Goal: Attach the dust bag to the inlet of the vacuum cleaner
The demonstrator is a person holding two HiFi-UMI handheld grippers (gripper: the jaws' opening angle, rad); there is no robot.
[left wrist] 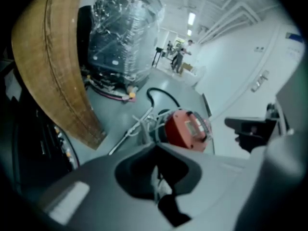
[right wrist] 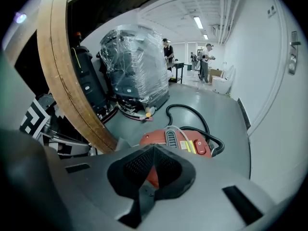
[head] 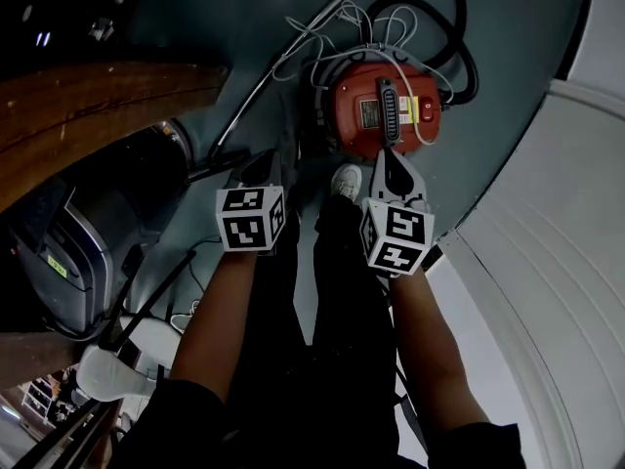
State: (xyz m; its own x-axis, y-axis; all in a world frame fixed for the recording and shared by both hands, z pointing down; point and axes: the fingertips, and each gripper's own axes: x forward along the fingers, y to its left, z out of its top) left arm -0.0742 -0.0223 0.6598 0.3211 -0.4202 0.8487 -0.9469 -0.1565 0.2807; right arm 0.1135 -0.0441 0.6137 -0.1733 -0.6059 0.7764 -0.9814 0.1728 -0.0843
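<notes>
**Two closed grippers above a red vacuum cleaner**

From the head view, the left gripper (head: pixel 261 167) and right gripper (head: pixel 389 169) hang side by side over the person's legs (head: pixel 337 291), each with its jaws pressed together on nothing. The vacuum cleaner (head: pixel 386 110) sits on the grey floor (head: pixel 508 47) just beyond, its black hose (head: pixel 459 27) looped behind. No dust bag shows in any view. Such a bag is likely light, soft and easily torn, so its stiff collar would be the safest hold

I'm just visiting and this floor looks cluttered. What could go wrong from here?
Tripping seems possible: the white cable and black hose loop around the red vacuum cleaner, close to the person's shoe. Also, the left gripper and right gripper are shut and empty, with no dust bag visible, so attaching may stall.
</notes>
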